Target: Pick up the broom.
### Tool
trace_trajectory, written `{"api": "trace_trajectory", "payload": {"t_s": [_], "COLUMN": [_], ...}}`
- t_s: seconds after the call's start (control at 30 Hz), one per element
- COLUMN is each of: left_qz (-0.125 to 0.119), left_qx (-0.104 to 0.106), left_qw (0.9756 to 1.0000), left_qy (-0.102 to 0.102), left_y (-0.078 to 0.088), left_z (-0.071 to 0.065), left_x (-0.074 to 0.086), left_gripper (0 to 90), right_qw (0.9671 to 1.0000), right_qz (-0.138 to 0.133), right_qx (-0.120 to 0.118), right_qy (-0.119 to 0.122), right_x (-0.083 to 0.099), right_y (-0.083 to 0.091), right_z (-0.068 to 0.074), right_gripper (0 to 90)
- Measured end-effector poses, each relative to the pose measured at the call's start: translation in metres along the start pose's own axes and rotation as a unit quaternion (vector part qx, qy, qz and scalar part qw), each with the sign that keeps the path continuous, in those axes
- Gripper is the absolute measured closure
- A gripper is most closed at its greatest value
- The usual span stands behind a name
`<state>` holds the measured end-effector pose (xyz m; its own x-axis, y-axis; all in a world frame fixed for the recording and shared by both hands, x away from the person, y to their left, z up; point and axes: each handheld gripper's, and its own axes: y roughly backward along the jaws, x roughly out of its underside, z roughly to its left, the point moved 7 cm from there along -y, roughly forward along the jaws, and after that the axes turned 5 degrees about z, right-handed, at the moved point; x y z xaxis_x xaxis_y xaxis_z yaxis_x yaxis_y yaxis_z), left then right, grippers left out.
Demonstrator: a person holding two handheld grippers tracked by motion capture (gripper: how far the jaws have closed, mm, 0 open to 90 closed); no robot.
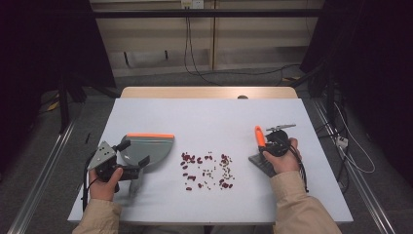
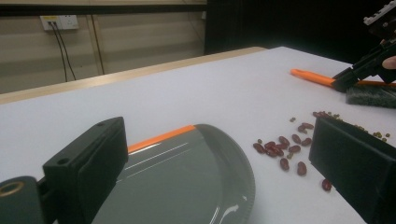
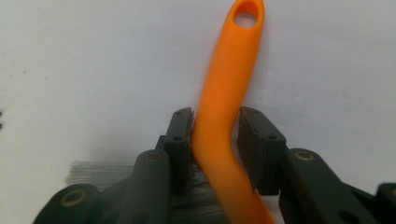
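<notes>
Brush [image 3: 223, 116] (orange handle) sits between right claw [image 3: 215, 122] jaws, barely gripped.

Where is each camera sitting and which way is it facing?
High view: above the table's near side, looking forward and down; forearms, left gripper, right gripper show.
Left gripper view: along its wide-apart jaws over the dustpan toward the beans.
Right gripper view: down onto the brush handle between its jaws.
All three views share the brush.
</notes>
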<state>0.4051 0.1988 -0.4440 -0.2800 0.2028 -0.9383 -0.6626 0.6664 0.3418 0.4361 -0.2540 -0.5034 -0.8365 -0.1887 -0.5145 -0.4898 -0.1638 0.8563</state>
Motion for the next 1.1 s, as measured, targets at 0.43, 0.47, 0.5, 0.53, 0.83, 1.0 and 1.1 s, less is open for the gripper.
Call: {"api": "trace_trajectory", "payload": {"t_s": [0.43,0.47,0.5,0.53,0.83,1.0,1.1], "left_qz": [-0.002,-0.003,-0.003,-0.003,-0.007,-0.010,-0.013], "left_qx": [0.003,0.003,0.002,0.002,0.003,0.007,0.007], "left_qw": [1.0000,1.0000,1.0000,1.0000,0.9999,0.9999,0.9999], "left_qy": [-0.002,-0.001,0.001,0.001,0.006,0.006,0.008], "left_y": [-0.001,0.000,0.000,-0.001,0.000,0.001,0.001], "left_z": [-0.001,-0.001,-0.001,0.000,-0.001,-0.003,-0.003], "left_x": [0.000,-0.001,-0.001,-0.001,-0.003,-0.004,-0.005], "left_gripper": [4.4,4.4,4.4,4.4,4.4,4.4,4.4], "right_qw": [0.9998,0.9998,0.9998,0.9997,0.9990,0.9927,0.9881], "right_qz": [-0.009,-0.010,-0.013,-0.014,-0.043,-0.116,-0.149], "right_qx": [0.000,0.004,0.005,0.004,0.001,-0.018,-0.027], "right_qy": [-0.018,-0.016,-0.015,-0.017,-0.012,-0.025,-0.028], "right_x": [0.002,0.002,0.002,0.003,0.001,-0.011,-0.014], "right_y": [-0.001,-0.001,-0.001,-0.001,0.003,0.023,0.033], "right_z": [0.000,0.001,0.001,0.001,0.000,0.000,0.000], "right_gripper": [67.7,67.7,67.7,67.7,68.1,69.7,70.0]}}
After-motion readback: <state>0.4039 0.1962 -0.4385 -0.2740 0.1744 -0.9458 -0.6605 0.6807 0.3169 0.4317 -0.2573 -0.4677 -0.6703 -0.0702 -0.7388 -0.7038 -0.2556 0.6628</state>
